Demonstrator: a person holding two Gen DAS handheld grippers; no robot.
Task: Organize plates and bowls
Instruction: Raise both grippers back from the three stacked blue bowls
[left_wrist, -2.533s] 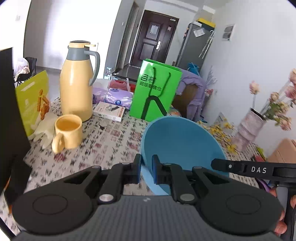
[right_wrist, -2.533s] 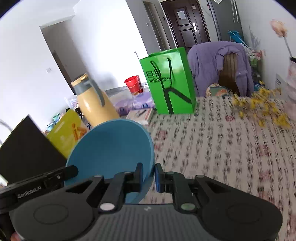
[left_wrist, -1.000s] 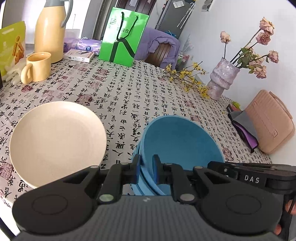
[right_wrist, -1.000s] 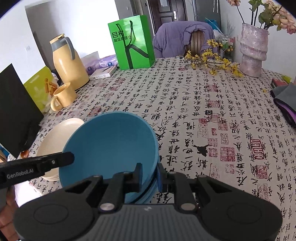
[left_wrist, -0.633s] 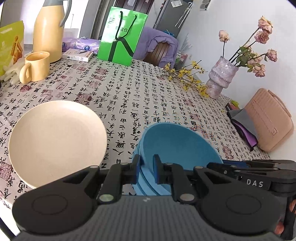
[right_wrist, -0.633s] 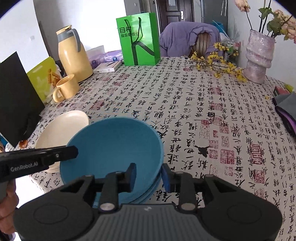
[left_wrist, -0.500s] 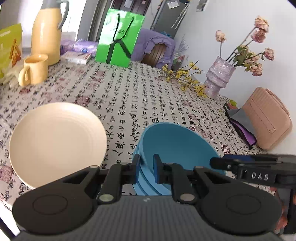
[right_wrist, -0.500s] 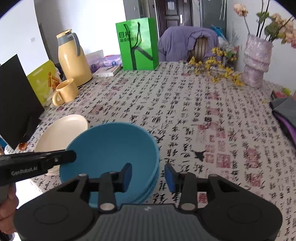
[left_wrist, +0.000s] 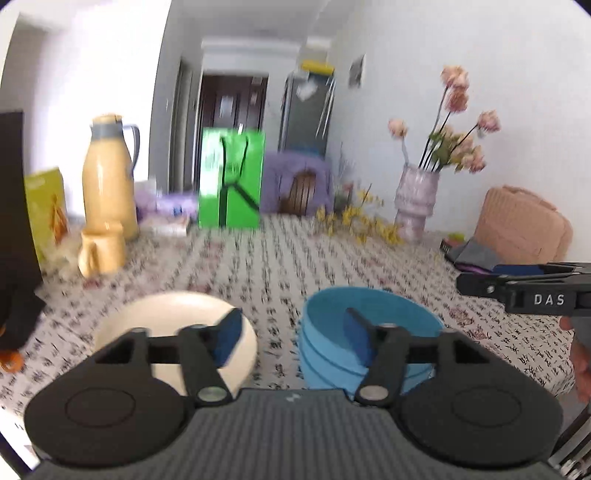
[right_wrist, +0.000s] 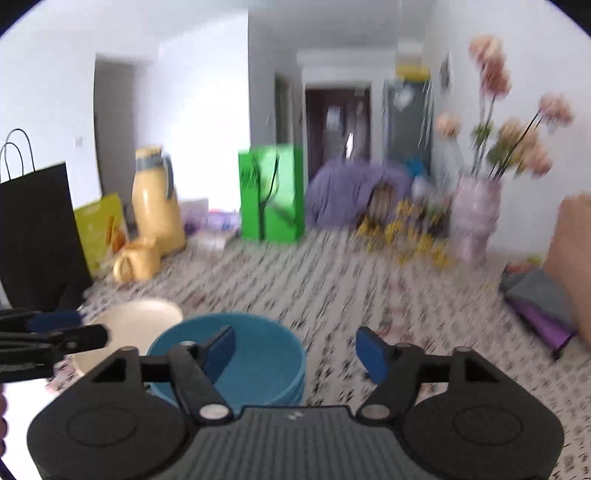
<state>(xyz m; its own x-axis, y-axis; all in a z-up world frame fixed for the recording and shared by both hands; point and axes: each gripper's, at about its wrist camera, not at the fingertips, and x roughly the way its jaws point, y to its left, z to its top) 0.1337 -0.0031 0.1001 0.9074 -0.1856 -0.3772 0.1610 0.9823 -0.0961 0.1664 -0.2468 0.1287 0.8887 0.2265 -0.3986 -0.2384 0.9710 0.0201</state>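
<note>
Blue bowls (left_wrist: 371, 332): nested stack, upright, resting on the worktop (left_wrist: 288, 258) near its near edge; nothing grips it.
Cream plate (left_wrist: 173, 325): flat on the worktop, just beside the stack on its left, also near the near edge; whether rims touch cannot be told.
Left claw (left_wrist: 291, 336): released, jaws opening; no thing pressed between the pads. The gap frames bare worktop between plate and stack; one pad overlaps the plate in view, the other the bowls.
Right claw (right_wrist: 295, 350): released, jaws opening; nothing held. The stack sits ahead and left of its gap, under the left pad.
Key relation: the stack lies ahead-right of the left claw and ahead-left of the right claw, so it sits between the two; the plate lies on the left claw's side, so the left hand is judged nearer for any plate move.
Long axis: plate and bowls are round; none applies.
Step judged: bowl stacking complete, both claws clear.
Far edge: yellow mug (left_wrist: 101, 251), thermos (left_wrist: 109, 177), green bag (left_wrist: 231, 177), vase (left_wrist: 415, 203).
</note>
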